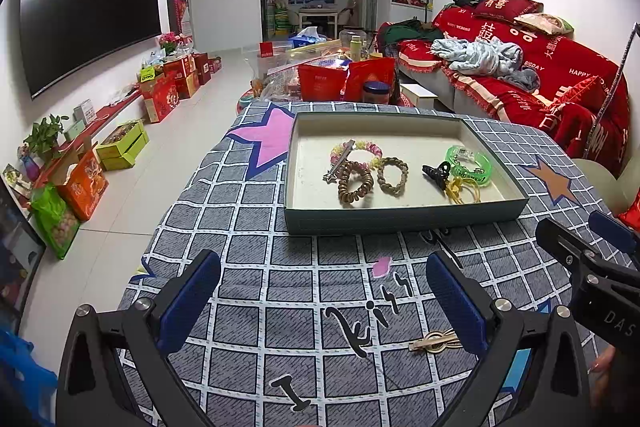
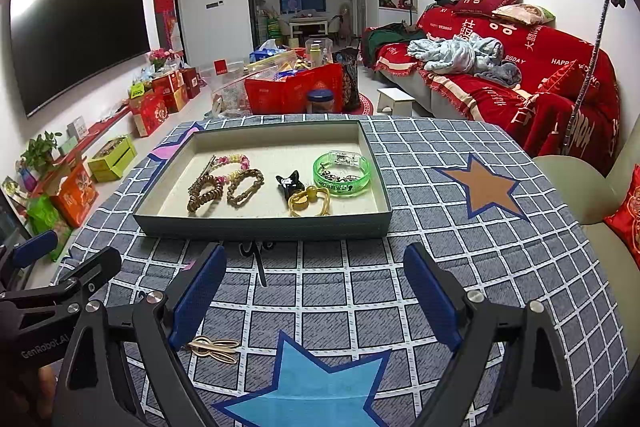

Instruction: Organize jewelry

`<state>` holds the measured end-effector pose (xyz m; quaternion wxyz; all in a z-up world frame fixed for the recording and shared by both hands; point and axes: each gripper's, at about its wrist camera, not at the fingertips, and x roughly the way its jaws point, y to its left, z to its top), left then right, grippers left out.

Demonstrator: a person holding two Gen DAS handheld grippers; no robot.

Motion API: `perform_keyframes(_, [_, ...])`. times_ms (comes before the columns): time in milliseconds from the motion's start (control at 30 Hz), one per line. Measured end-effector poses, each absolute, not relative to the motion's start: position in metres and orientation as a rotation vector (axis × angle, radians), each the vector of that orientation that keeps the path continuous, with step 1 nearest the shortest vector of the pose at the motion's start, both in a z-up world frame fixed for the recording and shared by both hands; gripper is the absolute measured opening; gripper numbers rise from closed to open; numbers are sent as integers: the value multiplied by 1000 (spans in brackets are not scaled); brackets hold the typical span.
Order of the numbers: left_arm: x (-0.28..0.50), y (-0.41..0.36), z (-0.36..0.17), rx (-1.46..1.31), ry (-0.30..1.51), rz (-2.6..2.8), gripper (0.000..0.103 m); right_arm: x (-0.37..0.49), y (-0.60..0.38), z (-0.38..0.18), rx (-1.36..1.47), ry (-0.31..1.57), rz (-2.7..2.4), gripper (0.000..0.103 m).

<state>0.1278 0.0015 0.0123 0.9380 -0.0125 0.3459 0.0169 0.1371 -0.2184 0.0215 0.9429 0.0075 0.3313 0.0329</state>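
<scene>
You held both the left gripper [image 1: 323,301] and right gripper [image 2: 315,293] wide open, empty; gold hair clip [image 2: 214,348] likely needed pickup into tray [image 2: 262,225] next.

We hold our left gripper [image 1: 323,301] and right gripper [image 2: 316,297] side by side, fingers spread wide, both tilted toward twelve o'clock.

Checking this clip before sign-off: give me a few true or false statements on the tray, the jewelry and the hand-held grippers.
1. The green bangle lies inside the tray. True.
2. The gold hair clip lies in the tray. False: it lies on the checked cloth, outside the tray.
3. The right hand-held gripper holds a bracelet. False: its jaws are open and empty.
4. The left hand-held gripper is open. True.
5. The black claw clip lies beside the green bangle. True.
</scene>
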Motion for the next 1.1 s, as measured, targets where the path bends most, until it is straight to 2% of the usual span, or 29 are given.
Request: perform_keyframes(1100, [128,3,9,-30,715,33,103,137,-219,21,17,675,68,92])
